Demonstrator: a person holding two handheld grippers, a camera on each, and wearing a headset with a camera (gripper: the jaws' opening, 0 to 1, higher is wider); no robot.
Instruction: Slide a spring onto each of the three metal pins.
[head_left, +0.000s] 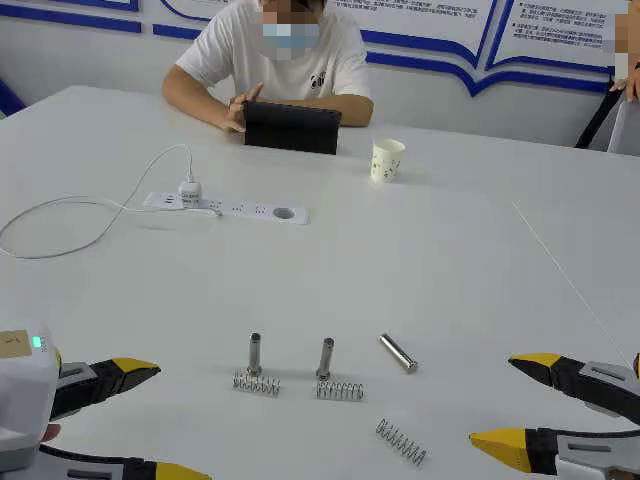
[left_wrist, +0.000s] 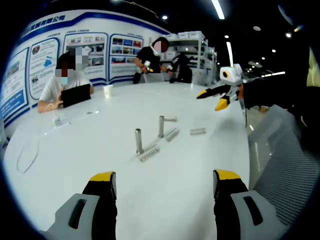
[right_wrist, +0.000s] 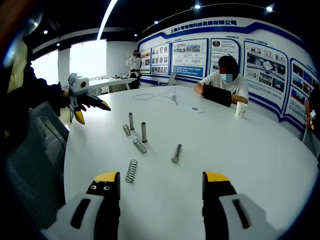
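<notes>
White desk (head_left: 450, 260), seen from its near edge. At the far edge are a seated person and a dark tablet (head_left: 291, 127); a power strip (head_left: 235, 208) lies toward the far left, with a paper cup (head_left: 387, 160) to its right.

The left gripper (head_left: 180, 420) hovers over the near-left part of the desk and the right gripper (head_left: 492, 398) over the near-right part. Both have their yellow-tipped jaws spread wide and hold nothing.

Between them, close to the near edge, are the three pins. The left pin (head_left: 254, 353) and the middle pin (head_left: 326, 357) stand upright, and the right pin (head_left: 397, 352) lies on its side. No pin carries a spring.

The first spring (head_left: 256, 383) lies at the foot of the left pin and the second spring (head_left: 340, 390) at the foot of the middle pin. The third spring (head_left: 401, 441) lies apart, nearer the edge and closest to the right gripper.

The step in hand appears to be the first pick-up. A sound approach:
- Pinch a spring across its coils near one end, lightly enough not to crush it, leaving the other end's bore free.
- Turn it vertical, centre that end over an upright pin and lower it straight down.
- Steady the pin with the other gripper, since a sideways nudge would likely topple it.
- Stand the lying pin up, or hold it, before threading its spring.
</notes>
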